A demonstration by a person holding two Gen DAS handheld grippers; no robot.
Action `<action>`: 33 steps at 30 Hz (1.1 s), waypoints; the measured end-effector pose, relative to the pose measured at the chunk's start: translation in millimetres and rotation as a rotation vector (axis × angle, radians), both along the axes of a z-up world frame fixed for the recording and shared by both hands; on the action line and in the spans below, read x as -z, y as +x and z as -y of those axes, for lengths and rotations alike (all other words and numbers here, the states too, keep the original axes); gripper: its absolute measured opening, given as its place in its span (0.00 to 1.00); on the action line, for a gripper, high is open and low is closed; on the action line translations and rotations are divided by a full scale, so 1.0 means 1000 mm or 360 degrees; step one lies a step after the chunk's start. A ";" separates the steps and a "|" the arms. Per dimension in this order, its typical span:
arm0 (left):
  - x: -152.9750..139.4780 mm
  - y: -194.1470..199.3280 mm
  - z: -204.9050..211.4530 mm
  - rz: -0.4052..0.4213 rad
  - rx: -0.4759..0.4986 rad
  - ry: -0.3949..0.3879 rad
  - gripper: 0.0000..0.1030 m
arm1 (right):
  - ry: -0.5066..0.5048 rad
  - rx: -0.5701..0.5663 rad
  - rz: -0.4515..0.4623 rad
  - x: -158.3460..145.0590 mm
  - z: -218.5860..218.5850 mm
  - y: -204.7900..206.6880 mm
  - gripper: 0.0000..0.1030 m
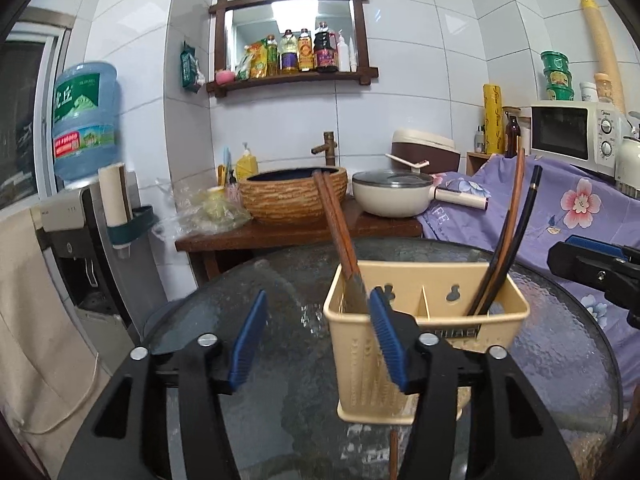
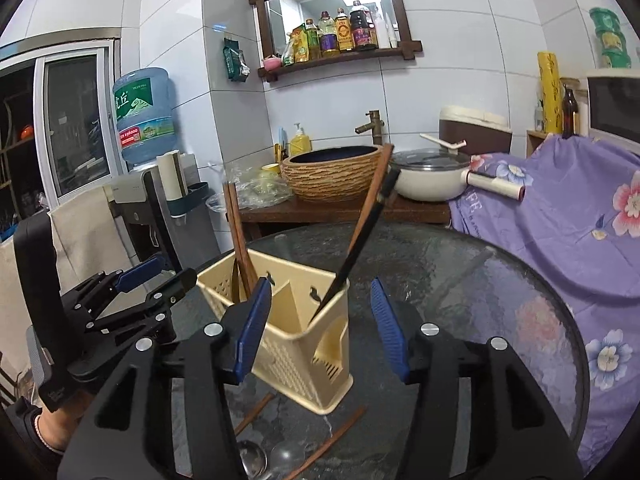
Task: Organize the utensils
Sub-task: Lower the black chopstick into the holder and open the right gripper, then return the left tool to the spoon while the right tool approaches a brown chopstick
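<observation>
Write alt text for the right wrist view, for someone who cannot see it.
The open right gripper faces a cream utensil holder on a dark glass table, with brown chopsticks in its left compartment and a black one leaning in its right. Loose chopsticks and spoons lie on the table in front; the left gripper is open at left.
</observation>
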State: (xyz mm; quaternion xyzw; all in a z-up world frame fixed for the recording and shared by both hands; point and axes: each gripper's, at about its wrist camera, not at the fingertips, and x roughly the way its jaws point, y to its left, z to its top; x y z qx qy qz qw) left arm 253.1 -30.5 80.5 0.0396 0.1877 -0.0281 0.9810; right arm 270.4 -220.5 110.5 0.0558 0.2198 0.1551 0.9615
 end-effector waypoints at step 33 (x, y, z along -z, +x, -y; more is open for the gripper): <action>0.101 -0.040 -0.004 -0.0610 0.0172 -0.0092 0.85 | -0.0210 0.0021 -0.0630 0.136 -0.012 -0.030 0.62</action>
